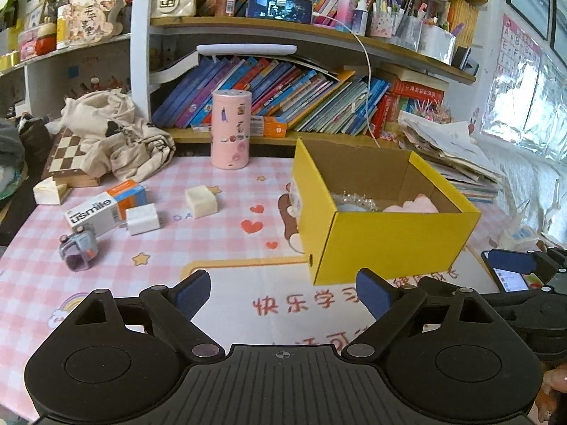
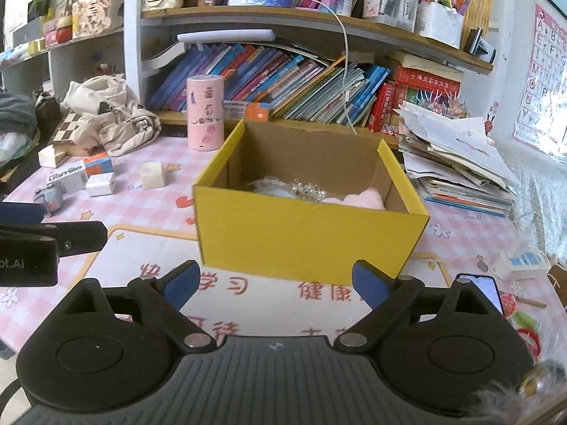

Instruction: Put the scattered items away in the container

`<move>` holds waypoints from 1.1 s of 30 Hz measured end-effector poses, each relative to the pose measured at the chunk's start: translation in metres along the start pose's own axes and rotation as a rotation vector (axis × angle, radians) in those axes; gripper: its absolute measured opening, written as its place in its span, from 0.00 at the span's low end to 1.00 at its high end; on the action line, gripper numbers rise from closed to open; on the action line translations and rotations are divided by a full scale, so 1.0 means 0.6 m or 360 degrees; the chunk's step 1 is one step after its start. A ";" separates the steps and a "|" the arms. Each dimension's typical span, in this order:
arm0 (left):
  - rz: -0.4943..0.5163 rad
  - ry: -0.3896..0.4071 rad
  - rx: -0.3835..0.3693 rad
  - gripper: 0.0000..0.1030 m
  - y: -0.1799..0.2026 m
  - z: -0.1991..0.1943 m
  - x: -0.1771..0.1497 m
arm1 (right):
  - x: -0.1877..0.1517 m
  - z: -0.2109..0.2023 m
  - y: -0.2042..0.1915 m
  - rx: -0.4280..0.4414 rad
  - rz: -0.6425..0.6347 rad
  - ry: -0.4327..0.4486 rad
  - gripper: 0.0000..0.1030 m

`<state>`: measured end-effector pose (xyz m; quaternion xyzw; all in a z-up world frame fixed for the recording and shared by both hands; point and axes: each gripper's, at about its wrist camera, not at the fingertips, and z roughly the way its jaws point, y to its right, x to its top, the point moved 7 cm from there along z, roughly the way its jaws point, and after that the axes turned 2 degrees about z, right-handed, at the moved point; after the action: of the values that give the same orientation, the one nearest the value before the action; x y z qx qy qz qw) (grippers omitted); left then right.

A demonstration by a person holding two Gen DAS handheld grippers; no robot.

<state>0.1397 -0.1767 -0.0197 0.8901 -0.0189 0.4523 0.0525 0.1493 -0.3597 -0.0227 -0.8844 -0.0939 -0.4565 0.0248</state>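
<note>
left wrist view: left gripper (image 1: pixel 283 288) jaws spread wide, nothing between them, above the pink checked mat (image 1: pixel 42 283). yellow box (image 1: pixel 389 244) sits ahead to the right, tiara (image 1: pixel 354 200) and pink plush (image 1: pixel 414 205) inside. toothpaste box (image 1: pixel 106 205), white charger (image 1: pixel 142 219), cream cube (image 1: pixel 201 201), toy car (image 1: pixel 79 249) lie scattered left. right gripper (image 2: pixel 276 283) likewise spread and empty, facing the box.

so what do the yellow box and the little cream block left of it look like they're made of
Yellow box: cardboard, seemingly; matte yellow outside, plain brown inside, with folded corner flaps and thin cut edges.
Cream block: unclear; dull off-white with rounded corners and no shine, possibly soap, wax or foam. The pictures don't settle which.
</note>
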 end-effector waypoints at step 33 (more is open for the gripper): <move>-0.0096 0.0015 0.0137 0.94 -0.139 -0.106 -0.056 | -0.029 -0.075 -0.166 0.0105 -0.0097 0.0049 0.98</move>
<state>0.0755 -0.0873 -0.0161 0.8895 0.0276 0.4552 0.0277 0.0847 -0.2704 -0.0150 -0.8726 -0.1356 -0.4673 0.0415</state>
